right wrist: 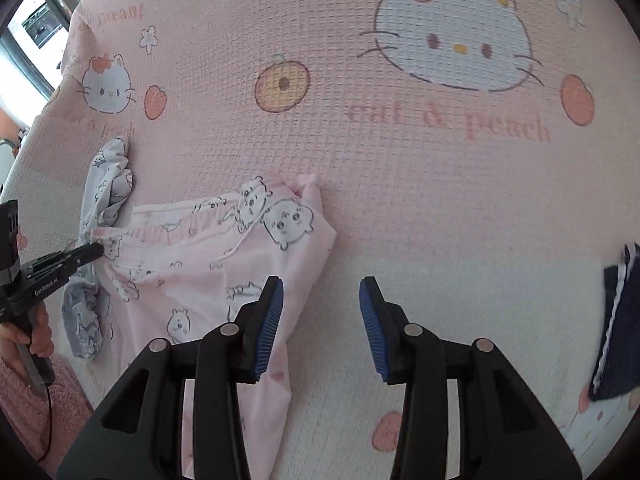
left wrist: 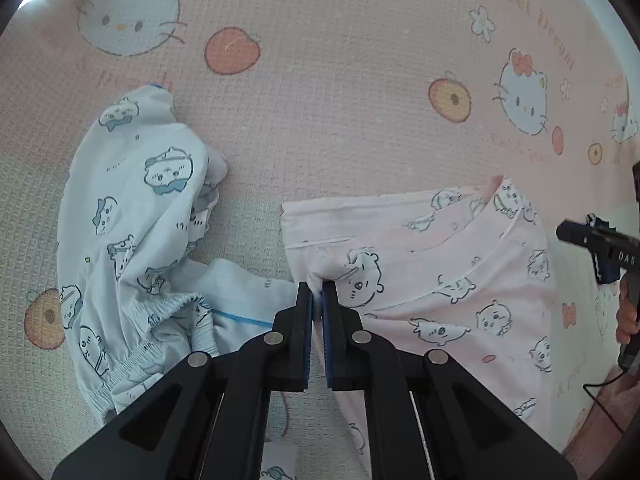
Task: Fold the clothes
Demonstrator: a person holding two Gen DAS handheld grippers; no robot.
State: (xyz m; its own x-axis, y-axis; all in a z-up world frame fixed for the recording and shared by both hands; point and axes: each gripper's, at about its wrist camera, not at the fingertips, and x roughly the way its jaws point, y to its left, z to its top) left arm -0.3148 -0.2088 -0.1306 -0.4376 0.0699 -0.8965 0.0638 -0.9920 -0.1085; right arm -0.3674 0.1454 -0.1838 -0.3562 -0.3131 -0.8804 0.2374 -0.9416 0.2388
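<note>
Left wrist: your left gripper (left wrist: 318,286) pinches pink garment (left wrist: 432,280) at left edge, anchoring it on bedsheet (left wrist: 320,100); blue garment (left wrist: 136,216) lies crumpled beside.

Right wrist: your right gripper (right wrist: 320,296) hovers, jaws apart, empty, over pink garment's (right wrist: 200,264) right edge, likely lining up grip.

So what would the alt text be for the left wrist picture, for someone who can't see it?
The left gripper is shut on the edge of a pink printed garment lying on a pink cat-and-peach bedspread. A crumpled pale blue garment lies to its left, and the other handheld gripper shows at the right edge.
</note>
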